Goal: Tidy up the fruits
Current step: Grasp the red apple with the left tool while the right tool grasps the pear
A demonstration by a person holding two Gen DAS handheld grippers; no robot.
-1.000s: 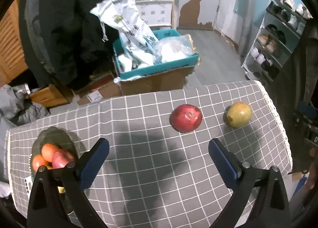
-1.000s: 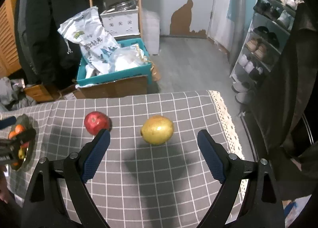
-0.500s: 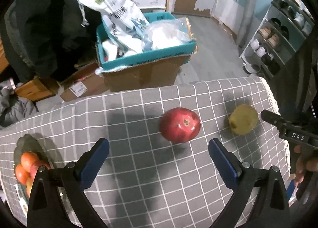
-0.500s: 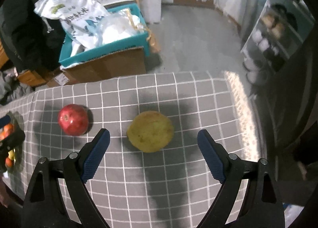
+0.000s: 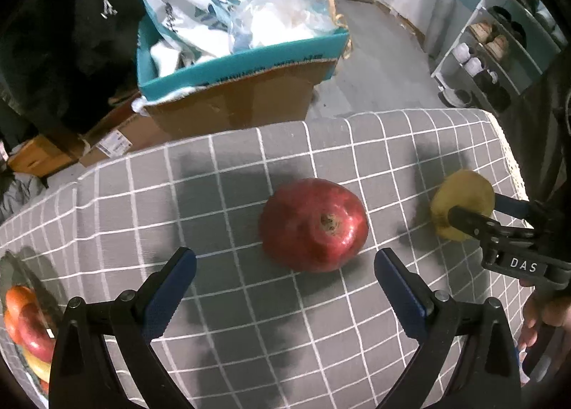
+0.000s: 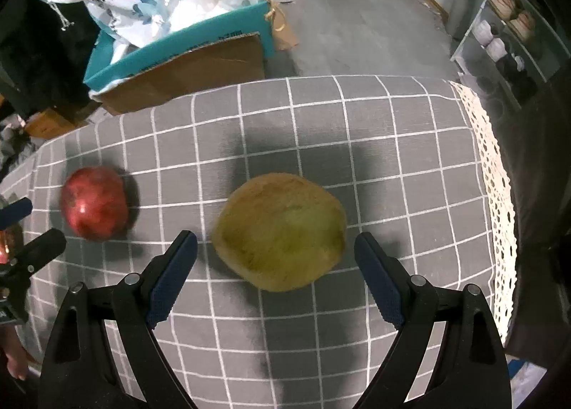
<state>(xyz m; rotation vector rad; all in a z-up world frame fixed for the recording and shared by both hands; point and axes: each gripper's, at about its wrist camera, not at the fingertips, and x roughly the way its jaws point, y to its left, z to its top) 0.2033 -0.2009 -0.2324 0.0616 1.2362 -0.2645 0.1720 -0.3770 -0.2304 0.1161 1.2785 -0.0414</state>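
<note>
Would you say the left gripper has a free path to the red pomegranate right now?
Probably yes: the left gripper is open, the pomegranate sits just ahead between its fingers, and only bare tablecloth lies between.

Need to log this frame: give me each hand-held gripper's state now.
Left hand-held gripper: open, holding nothing, red fruit just ahead.
Right hand-held gripper: open, straddling the yellow-green fruit, not closed on it.

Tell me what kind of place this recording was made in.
Most likely a lived-in home, perhaps an entryway or storage corner: a shoe rack with shoes, a cardboard box of plastic bags on the floor, and a table under a grey checked tablecloth with loose fruit.
</note>
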